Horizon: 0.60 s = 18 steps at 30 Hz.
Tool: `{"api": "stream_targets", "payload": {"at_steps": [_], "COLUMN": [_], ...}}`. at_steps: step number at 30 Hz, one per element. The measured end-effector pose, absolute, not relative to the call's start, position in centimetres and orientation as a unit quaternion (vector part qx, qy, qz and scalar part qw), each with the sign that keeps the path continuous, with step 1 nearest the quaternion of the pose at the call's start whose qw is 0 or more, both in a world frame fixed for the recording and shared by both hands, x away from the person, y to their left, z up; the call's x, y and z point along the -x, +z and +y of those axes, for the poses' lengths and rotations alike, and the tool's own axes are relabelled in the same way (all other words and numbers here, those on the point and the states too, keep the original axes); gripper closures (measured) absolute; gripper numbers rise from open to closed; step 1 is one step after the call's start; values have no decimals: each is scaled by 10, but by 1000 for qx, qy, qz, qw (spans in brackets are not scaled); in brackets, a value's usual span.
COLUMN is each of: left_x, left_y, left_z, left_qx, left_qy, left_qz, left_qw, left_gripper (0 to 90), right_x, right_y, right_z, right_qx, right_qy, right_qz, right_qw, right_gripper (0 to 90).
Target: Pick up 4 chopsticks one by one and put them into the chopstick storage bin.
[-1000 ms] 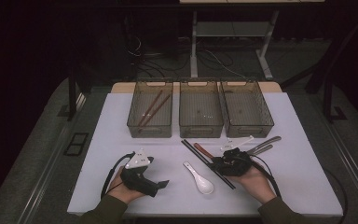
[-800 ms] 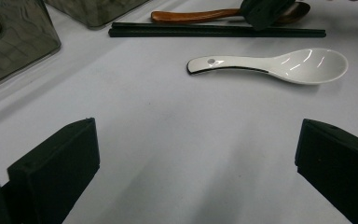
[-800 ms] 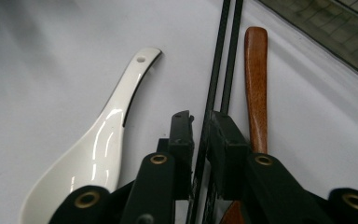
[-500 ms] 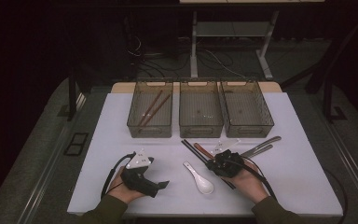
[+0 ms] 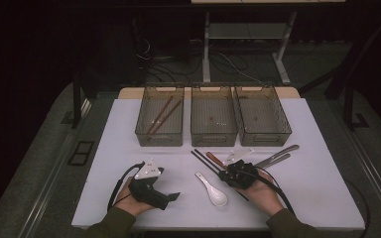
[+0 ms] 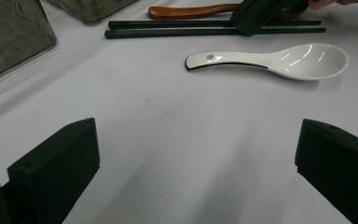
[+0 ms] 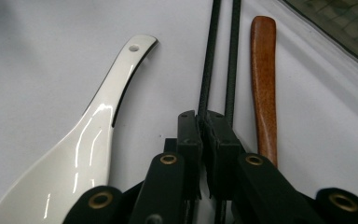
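Black chopstick (image 7: pixel 207 70) lying flat, long axis running straight ahead of right gripper (image 7: pixel 203 122), fingers clamped on it

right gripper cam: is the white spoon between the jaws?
No. The right gripper is pinched on one black chopstick; the white spoon lies beside it, outside the jaws.

Both grippers were black throughout. The left gripper (image 5: pixel 174 196) carried a pale grey three-cornered plate (image 5: pixel 148 171) on top, and a black cable (image 5: pixel 119 184) looped from its body. The right gripper (image 7: pixel 203 122) bore a like plate (image 5: pixel 238 155) and a black cable (image 5: pixel 277 189) — its linkage arms showed brass-coloured rivets (image 7: pixel 168 159) and small screw recesses in the blocky pads. The person's sleeves (image 5: pixel 116 225) were dark olive-green — plain, with no markings seen.
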State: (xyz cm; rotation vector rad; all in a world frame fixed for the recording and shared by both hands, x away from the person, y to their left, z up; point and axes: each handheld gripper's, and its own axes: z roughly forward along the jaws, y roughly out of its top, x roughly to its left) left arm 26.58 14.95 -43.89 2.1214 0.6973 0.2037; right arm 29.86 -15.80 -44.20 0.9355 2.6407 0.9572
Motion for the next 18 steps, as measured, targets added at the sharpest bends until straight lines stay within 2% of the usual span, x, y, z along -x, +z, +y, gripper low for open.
{"api": "stream_targets", "payload": {"at_steps": [8,18], "left_x": [-266,-266], "left_y": [-439,-439], "left_z": [149,149], "left_qx": [-853,-853], "left_qy": [82,82], "left_qz": [278,279], "left_qw": [435,434], "left_gripper": [0,0], "right_x": [-299,-295], "right_y": [-443,-443], "right_z": [-158,-155], "right_qx": [-319,-320], "right_qy": [328,323], "right_qz": [886,886], "right_qw": [75,90], "right_gripper": [835,864]}}
